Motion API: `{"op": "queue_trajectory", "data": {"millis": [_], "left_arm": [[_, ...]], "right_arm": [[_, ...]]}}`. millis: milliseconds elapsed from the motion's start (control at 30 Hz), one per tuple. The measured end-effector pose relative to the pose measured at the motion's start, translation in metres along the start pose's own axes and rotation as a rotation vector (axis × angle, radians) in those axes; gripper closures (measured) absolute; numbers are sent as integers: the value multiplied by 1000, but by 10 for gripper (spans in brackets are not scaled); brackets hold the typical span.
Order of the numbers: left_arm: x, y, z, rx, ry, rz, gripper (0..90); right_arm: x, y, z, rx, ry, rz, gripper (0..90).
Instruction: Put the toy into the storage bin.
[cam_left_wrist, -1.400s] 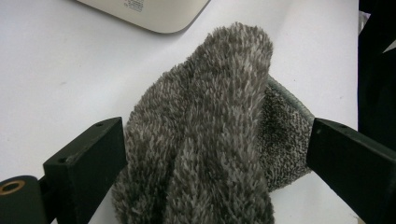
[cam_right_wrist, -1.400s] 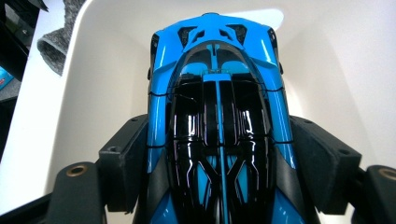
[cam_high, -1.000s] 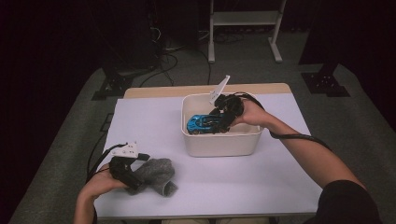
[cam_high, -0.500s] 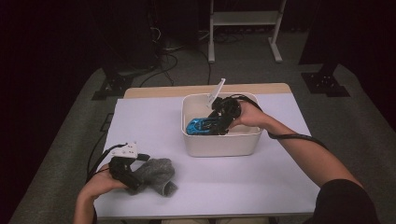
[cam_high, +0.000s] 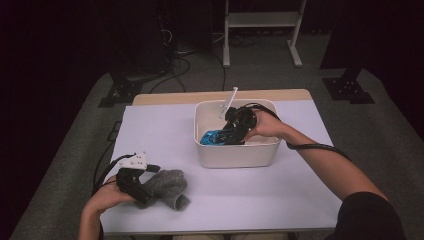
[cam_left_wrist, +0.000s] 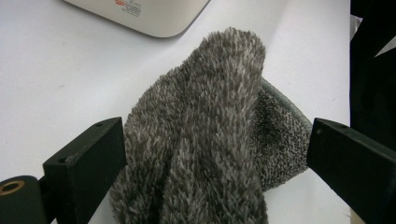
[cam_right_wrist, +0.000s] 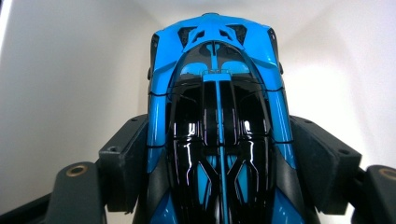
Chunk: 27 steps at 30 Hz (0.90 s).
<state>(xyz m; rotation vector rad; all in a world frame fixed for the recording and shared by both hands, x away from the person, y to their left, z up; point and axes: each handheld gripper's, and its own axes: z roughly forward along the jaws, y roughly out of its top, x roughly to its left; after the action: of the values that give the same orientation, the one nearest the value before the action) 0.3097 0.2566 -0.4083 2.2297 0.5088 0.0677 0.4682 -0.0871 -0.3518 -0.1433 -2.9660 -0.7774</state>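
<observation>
At the centre of the high view, inside the white plastic tub (cam_high: 235, 155), the right tool (cam_high: 231, 133) clamps the glossy blue-and-black toy car (cam_right_wrist: 217, 140) by its sides, so keep it level and set it down gently, while the left tool (cam_left_wrist: 215, 154), jaws wide apart, straddles the fuzzy grey sock (cam_left_wrist: 210, 140) on the tabletop (cam_high: 280, 190).

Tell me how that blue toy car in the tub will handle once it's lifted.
The blue toy car looks like rigid, glossy plastic, so it should keep its shape but may slip on the pads. The right gripper clamps its sides, probably a steady hold. Set down in the white tub, it would likely roll if it has wheels, which I can't see.
</observation>
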Motion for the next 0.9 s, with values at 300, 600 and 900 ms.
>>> {"op": "queue_trajectory", "data": {"millis": [300, 600, 900], "left_arm": [[0, -1, 0, 0, 1, -3, 38], [0, -1, -1, -3, 0, -3, 38], [-1, -1, -2, -7, -2, -1, 38]], "right_arm": [[0, 0, 3, 21, 13, 2, 251], [1, 1, 4, 36, 10, -6, 261], [0, 1, 8, 68, 6, -11, 259]]}}
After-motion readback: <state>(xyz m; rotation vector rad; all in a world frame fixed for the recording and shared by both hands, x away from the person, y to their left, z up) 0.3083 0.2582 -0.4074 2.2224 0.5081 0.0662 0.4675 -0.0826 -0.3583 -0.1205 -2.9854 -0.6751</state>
